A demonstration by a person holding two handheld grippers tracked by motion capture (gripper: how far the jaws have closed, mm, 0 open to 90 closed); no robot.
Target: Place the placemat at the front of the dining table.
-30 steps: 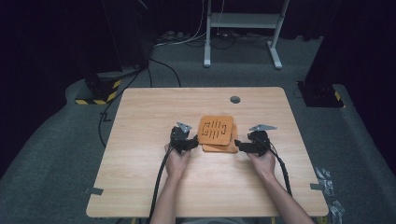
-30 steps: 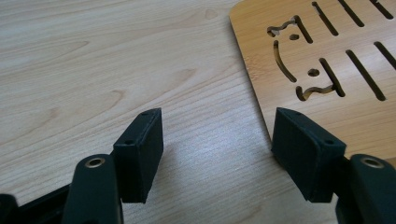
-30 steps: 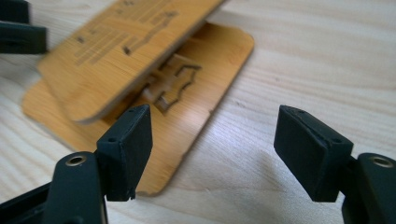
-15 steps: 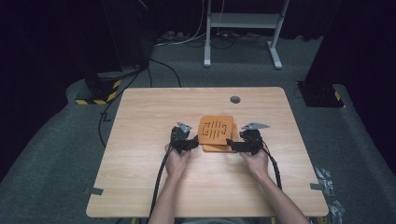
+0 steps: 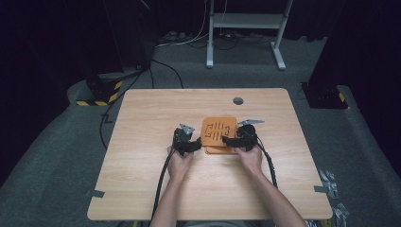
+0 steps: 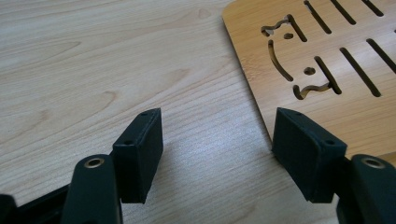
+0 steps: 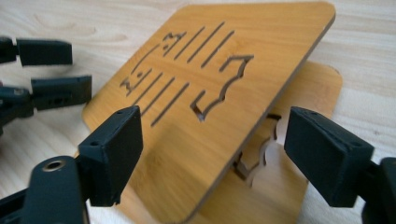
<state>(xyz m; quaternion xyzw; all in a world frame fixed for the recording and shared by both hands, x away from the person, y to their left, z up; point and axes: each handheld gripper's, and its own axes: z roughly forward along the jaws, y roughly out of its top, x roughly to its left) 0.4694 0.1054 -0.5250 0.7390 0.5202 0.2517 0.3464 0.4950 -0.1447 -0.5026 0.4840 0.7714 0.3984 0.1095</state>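
Two flat orange bamboo boards with cat-shaped cutouts (image 5: 219, 135) sit stacked mid-table, the top one (image 7: 219, 88) tilted up. Left gripper (image 5: 196, 144) at 9 o'clock, right gripper (image 5: 228, 140) at 3, both spread wide, probably flanking the stack to separate them.

The surface (image 5: 142, 142) is light wood with rounded corners and a visible grain. A small grey round disc (image 5: 238, 100) sits in it near the far edge, right of the middle. Grey tape tabs stick to its near left edge (image 5: 94, 193) and near right edge (image 5: 320, 189). Below lies grey carpet (image 5: 47, 156). A block with yellow-and-black hazard stripes (image 5: 100, 92) stands on the floor off the far left corner, and a black cable (image 5: 105, 124) trails from it down the left side. Beyond the far edge stands a pale grey metal frame (image 5: 246, 23) with two legs, with loose cables (image 5: 182, 39) lying beside it. A dark block (image 5: 324, 94) sits off the far right corner.
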